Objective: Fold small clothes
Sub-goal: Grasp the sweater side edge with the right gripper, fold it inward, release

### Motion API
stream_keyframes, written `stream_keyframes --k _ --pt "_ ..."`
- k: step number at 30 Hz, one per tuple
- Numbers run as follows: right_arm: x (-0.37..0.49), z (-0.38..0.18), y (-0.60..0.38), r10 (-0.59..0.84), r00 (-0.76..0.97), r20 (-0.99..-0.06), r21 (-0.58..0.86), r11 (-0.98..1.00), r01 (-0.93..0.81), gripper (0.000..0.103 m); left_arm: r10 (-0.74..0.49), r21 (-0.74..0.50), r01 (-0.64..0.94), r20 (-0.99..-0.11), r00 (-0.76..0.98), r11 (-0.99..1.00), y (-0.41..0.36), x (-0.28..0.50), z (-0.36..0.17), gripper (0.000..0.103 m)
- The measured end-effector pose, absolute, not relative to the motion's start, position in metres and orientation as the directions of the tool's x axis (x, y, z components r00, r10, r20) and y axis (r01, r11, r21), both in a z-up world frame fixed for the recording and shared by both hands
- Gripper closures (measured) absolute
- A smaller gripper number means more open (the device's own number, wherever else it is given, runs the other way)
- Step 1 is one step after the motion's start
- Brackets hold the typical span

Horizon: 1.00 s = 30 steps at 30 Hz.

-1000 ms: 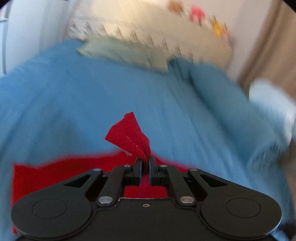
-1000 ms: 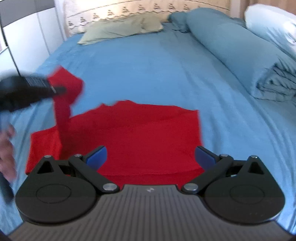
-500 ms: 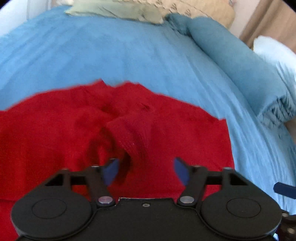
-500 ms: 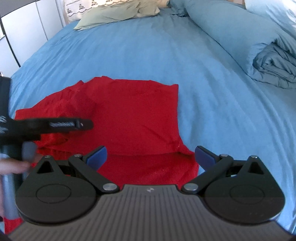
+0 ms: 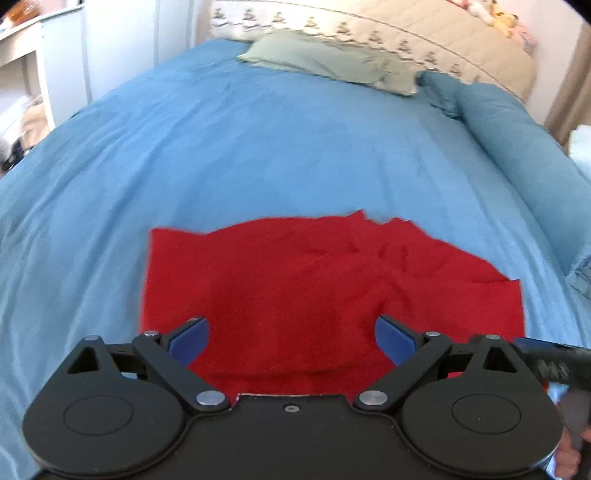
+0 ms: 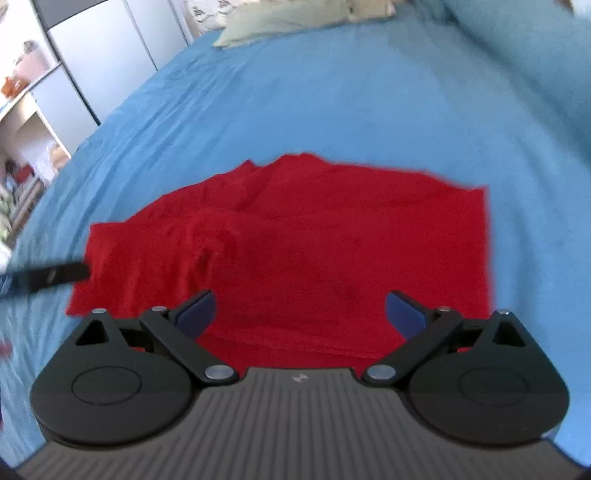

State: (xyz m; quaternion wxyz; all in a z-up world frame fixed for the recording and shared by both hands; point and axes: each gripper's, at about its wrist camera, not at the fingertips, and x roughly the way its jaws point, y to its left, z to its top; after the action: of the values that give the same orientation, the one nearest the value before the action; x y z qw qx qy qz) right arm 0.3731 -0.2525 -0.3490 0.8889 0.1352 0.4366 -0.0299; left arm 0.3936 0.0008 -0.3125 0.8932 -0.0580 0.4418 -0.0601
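A red garment [image 5: 314, 280] lies partly folded on the blue bedsheet [image 5: 258, 147], with creases toward its right side. My left gripper [image 5: 291, 338] is open and empty, held above the garment's near edge. In the right wrist view the same red garment [image 6: 314, 236] lies flat, with a folded layer on its left. My right gripper [image 6: 301, 310] is open and empty above its near edge. The left gripper's black finger [image 6: 48, 275] shows at the garment's left edge in the right wrist view. The right gripper's body [image 5: 554, 362] shows at the right in the left wrist view.
A green pillow [image 5: 332, 61] and a patterned headboard [image 5: 406, 33] are at the far end. A rolled blue duvet [image 5: 517, 147] lies along the right side. White cupboards and shelves [image 6: 55, 92] stand left of the bed.
My left gripper carried a red corner inward, opened and let it drop onto the garment, then drew back. The right gripper stayed open and moved over the garment.
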Motion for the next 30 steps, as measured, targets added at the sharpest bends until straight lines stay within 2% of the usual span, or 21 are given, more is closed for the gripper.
stream_keyframes --k 1,4,9,17,22,24,29,30 --pt "0.381 -0.356 -0.252 0.074 0.602 -0.795 0.235 0.953 0.193 0.0 -0.155 -0.164 0.039 -0.786 0.598 0.986 0.006 0.391 -0.316 0.004" --pt "0.394 -0.37 -0.251 0.074 0.554 -0.829 0.269 0.921 0.281 0.01 -0.153 -0.191 -0.002 -0.792 0.591 0.982 0.02 0.383 -0.319 0.004" --pt "0.381 -0.382 -0.256 0.016 0.522 -0.853 0.259 0.881 0.396 0.012 -0.159 -0.216 -0.03 -0.799 0.58 0.976 0.031 0.373 -0.321 0.004" --pt "0.378 -0.385 -0.27 0.061 0.582 -0.811 0.36 0.836 0.414 0.026 -0.163 -0.225 -0.034 -0.794 0.586 0.974 0.039 0.374 -0.319 0.004" --pt "0.387 -0.394 -0.279 0.064 0.578 -0.813 0.407 0.773 0.486 0.035 -0.17 -0.234 -0.035 -0.793 0.585 0.972 0.041 0.38 -0.317 0.004" --pt "0.387 -0.395 -0.282 0.059 0.578 -0.814 0.416 0.754 0.509 0.041 -0.178 -0.24 -0.026 -0.786 0.592 0.971 0.04 0.382 -0.313 0.004" --pt "0.388 -0.398 -0.286 0.028 0.568 -0.823 0.383 0.766 0.516 0.075 -0.181 -0.221 0.004 -0.785 0.592 0.975 0.035 0.387 -0.31 0.004" --pt "0.388 -0.397 -0.287 0.037 0.573 -0.819 0.386 0.773 0.503 0.078 -0.184 -0.222 0.008 -0.785 0.591 0.975 0.034 0.387 -0.311 0.004"
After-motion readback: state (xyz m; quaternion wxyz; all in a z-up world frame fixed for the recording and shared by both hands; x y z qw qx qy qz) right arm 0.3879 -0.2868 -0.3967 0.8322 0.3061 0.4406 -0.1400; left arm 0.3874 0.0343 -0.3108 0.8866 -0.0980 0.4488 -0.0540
